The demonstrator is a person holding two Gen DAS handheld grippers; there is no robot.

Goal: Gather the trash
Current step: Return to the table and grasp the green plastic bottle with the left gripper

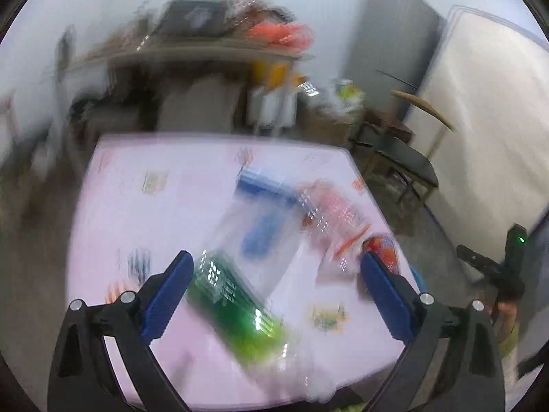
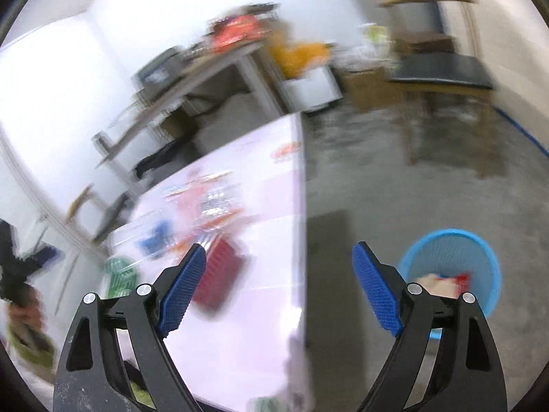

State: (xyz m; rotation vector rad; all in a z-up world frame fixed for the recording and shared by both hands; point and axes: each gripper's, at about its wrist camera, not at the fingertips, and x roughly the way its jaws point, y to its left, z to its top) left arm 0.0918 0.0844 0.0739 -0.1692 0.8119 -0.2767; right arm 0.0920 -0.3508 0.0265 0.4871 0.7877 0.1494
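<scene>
Left gripper (image 1: 274, 271): jaws spread wide, nothing between the blue pads; hangs over the near edge of the table.
Right gripper (image 2: 279, 274): jaws also wide apart, holding nothing; straddles the table's right edge, one finger over the cloth, the other over the floor.
Table (image 1: 144, 213): pink cloth with small printed motifs; both views heavily motion-blurred.
Green wrapper (image 1: 236, 309): nearest trash, lying on the cloth at 6 o'clock in the left wrist view, between the left fingers.
Blue packet (image 1: 264, 213): further in, about centre of the table, under clear plastic.
Red-and-clear wrapper (image 1: 329, 213): at 3 o'clock from the blue packet, near the table's right edge.
Red packet (image 2: 219, 274): on the cloth just beyond the right gripper's left finger.
Blue basket (image 2: 449, 250): on the floor at 4 o'clock in the right wrist view, well apart from the table; pale and red scraps inside.
Chair (image 2: 442, 68): far, 1 o'clock, dark seat.
Cluttered desk (image 1: 192, 51): far, 12 o'clock, contents too blurred to tell.
</scene>
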